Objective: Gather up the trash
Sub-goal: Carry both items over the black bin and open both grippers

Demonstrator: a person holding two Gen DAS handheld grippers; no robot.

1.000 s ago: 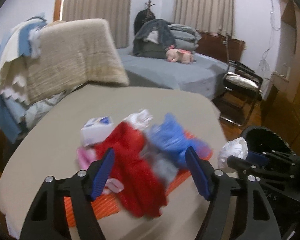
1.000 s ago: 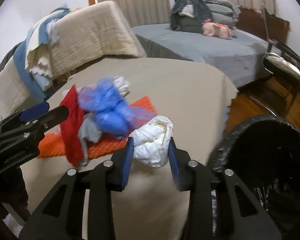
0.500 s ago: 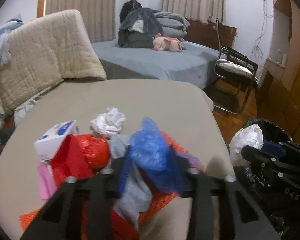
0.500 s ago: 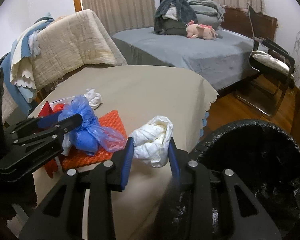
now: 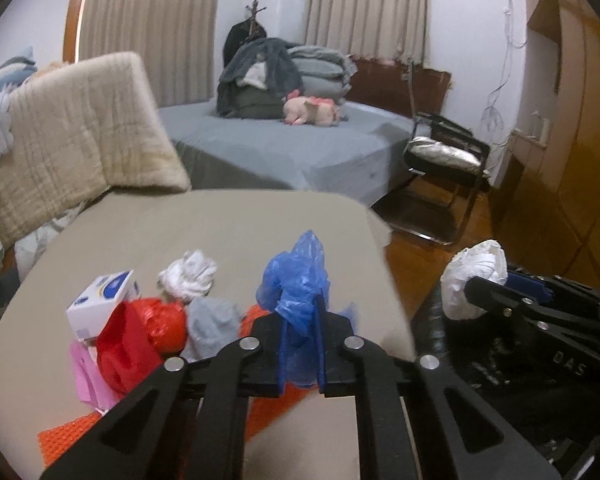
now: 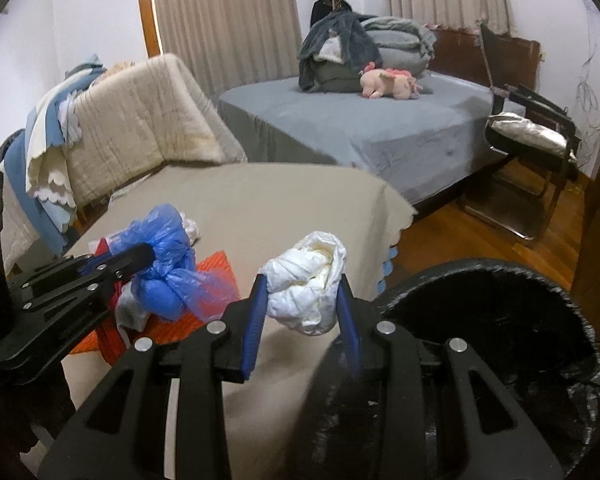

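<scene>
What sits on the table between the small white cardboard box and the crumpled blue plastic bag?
In the left wrist view, a white tissue wad, a red plastic bag and a grey cloth lie between the box and the blue bag, which the left gripper holds.

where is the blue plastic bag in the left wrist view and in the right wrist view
Left wrist view: the blue plastic bag sits at bottom centre, pinched in the left gripper, above the table.
Right wrist view: the same bag is at centre left, held by that gripper, which reaches in from the left edge, over the orange mat.
Shared landmark: the pink plush toy on the grey bed, in the upper middle of both views.
</scene>
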